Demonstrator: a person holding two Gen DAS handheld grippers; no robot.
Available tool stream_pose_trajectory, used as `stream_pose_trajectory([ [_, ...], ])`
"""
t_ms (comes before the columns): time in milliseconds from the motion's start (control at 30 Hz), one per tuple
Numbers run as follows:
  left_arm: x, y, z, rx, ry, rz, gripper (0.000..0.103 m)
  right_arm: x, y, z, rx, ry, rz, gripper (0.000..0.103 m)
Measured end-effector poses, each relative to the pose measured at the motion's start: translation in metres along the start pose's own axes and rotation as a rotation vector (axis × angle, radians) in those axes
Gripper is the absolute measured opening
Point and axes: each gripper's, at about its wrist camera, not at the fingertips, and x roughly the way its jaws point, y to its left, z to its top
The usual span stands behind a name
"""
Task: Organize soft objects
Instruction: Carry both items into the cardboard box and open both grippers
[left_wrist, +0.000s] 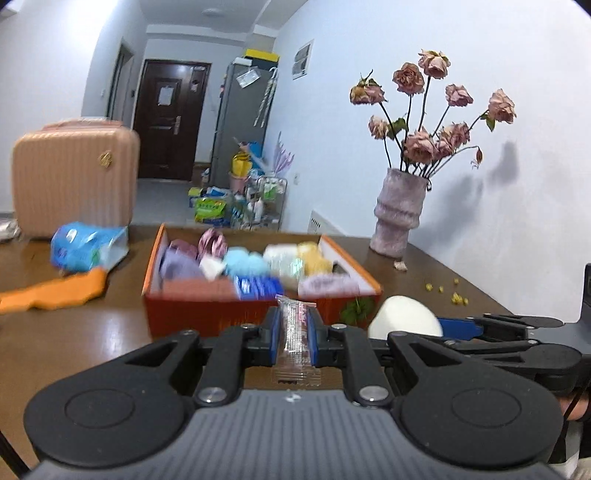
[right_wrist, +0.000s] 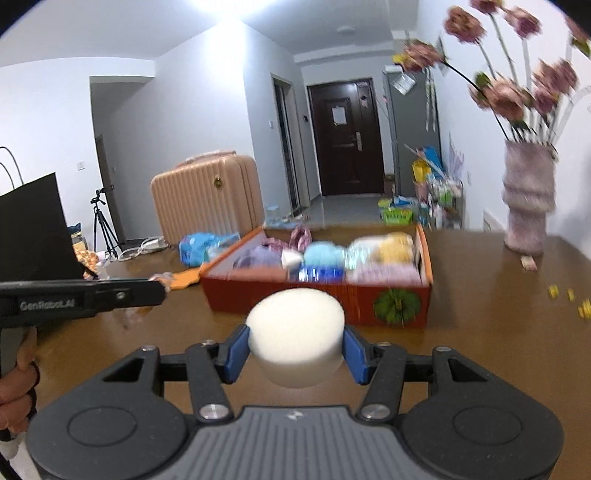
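My left gripper (left_wrist: 293, 334) is shut on a clear snack packet with red print (left_wrist: 294, 341), held above the table in front of the orange box (left_wrist: 258, 312). The box holds several soft items in purple, blue, white and yellow. My right gripper (right_wrist: 294, 345) is shut on a round white sponge (right_wrist: 295, 332), also in front of the box (right_wrist: 317, 299). The sponge shows in the left wrist view (left_wrist: 404, 321) just right of the left gripper. The left gripper's body shows in the right wrist view (right_wrist: 81, 297) at far left.
An orange cloth (left_wrist: 51, 290) and a blue plastic pack (left_wrist: 88, 247) lie left of the box. A pink vase of dried roses (left_wrist: 399, 214) stands at the right, with petals scattered (left_wrist: 456, 295). A pink suitcase (left_wrist: 74, 177) stands behind. A black bag (right_wrist: 33, 225) is at left.
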Motion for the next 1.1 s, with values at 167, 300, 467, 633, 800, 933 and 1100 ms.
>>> stream_pose_trajectory([
  [167,0.064,0.014,0.031,0.019,0.026,0.014,0.016,0.057,-0.011,0.038,-0.013,0.006,0.005,0.054],
  [300,0.111,0.028,0.042,-0.003,0.066,0.005,0.016,0.106,-0.020,0.059,-0.019,0.024,0.005,0.054],
  [467,0.158,0.044,0.044,-0.004,0.129,0.006,0.016,0.159,-0.030,0.061,-0.019,0.076,-0.002,0.054],
  [633,0.184,0.055,0.034,-0.033,0.199,0.004,0.019,0.185,-0.047,0.051,0.046,0.117,0.008,0.059],
  [800,0.188,0.064,0.031,-0.058,0.213,0.013,0.043,0.186,-0.058,0.047,0.112,0.111,0.024,0.073],
  [933,0.183,0.061,0.035,-0.053,0.200,0.012,0.045,0.180,-0.060,0.050,0.127,0.093,0.035,0.075],
  [1100,0.169,0.054,0.042,-0.044,0.184,0.019,0.048,0.167,-0.058,0.058,0.113,0.085,0.007,0.076],
])
